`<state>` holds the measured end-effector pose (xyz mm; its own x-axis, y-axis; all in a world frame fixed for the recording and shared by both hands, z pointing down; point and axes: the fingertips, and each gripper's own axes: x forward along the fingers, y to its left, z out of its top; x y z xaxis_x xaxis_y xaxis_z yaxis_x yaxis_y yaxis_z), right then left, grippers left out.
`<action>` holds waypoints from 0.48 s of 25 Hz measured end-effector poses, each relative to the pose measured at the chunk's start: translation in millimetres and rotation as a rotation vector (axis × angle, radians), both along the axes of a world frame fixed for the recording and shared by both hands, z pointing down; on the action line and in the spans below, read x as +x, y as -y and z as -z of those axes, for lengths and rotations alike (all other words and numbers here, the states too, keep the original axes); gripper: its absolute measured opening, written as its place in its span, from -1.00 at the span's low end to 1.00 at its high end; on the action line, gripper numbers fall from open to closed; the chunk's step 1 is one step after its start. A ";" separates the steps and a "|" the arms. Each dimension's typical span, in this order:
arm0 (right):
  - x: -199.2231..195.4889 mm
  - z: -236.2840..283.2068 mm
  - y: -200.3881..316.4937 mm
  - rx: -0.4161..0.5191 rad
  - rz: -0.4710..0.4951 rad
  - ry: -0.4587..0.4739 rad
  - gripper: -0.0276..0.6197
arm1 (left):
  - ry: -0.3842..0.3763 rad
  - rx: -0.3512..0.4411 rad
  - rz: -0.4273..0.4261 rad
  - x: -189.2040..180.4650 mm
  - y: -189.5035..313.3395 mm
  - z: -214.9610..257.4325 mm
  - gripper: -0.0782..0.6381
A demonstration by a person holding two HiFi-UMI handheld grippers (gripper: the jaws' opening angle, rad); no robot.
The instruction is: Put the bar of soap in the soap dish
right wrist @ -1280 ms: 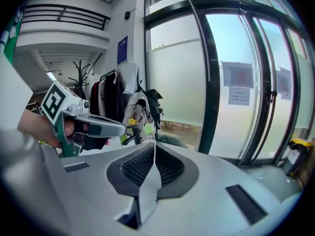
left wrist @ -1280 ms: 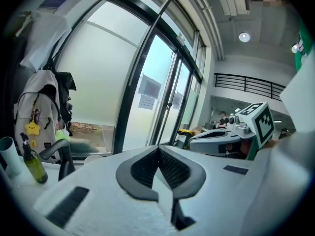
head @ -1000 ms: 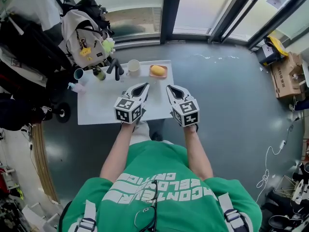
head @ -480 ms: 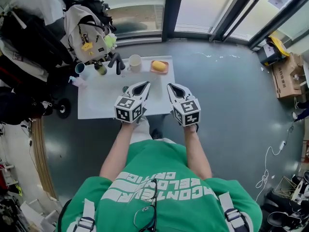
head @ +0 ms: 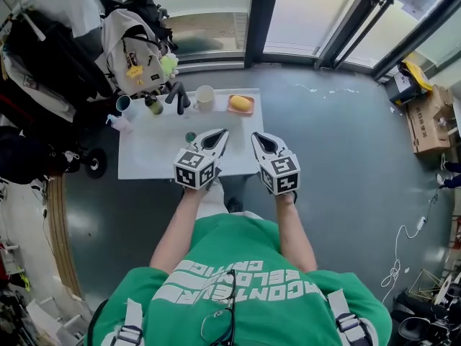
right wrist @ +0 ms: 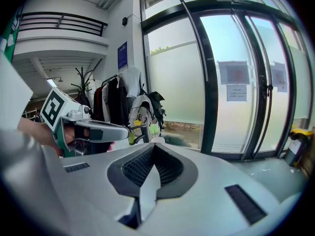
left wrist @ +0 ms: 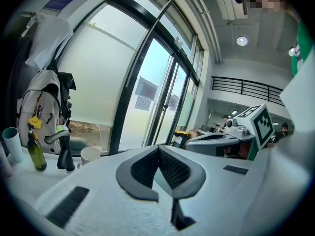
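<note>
A yellow bar of soap (head: 240, 103) lies in a pink soap dish (head: 231, 109) at the far right corner of the white table (head: 148, 161). My left gripper (head: 224, 132) hovers over the table's near right part, shut and empty, its pads (left wrist: 170, 168) meeting. My right gripper (head: 256, 135) is beside it at the table's right edge, shut with nothing held, its pads (right wrist: 140, 166) together. Both stop short of the dish. Neither gripper view shows the soap. Each sees the other: the right gripper (left wrist: 231, 134) and the left gripper (right wrist: 88, 129).
Along the table's far edge stand a white mug (head: 205, 96), a black object (head: 176, 96), a green bottle (head: 152, 105) and a teal cup (head: 122, 104). A small round thing (head: 190, 137) lies mid-table. A backpack (head: 133, 52) hangs behind, and glass doors (head: 302, 13) beyond.
Both grippers have drawn slightly back from the soap dish toward the person. They stay shut and empty. The soap has not moved.
</note>
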<state>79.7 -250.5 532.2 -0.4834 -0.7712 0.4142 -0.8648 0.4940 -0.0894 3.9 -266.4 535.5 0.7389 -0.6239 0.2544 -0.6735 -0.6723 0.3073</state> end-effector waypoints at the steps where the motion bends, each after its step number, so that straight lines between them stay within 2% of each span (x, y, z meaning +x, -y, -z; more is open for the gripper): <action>1: -0.1 0.4 -0.5 -0.001 -0.001 0.002 -0.88 | -0.002 0.000 0.000 -0.2 -0.7 0.5 -0.76; 12: -1.9 0.9 -1.0 0.002 -0.004 -0.012 -0.88 | -0.014 -0.001 0.004 -5.7 -1.6 2.8 -0.76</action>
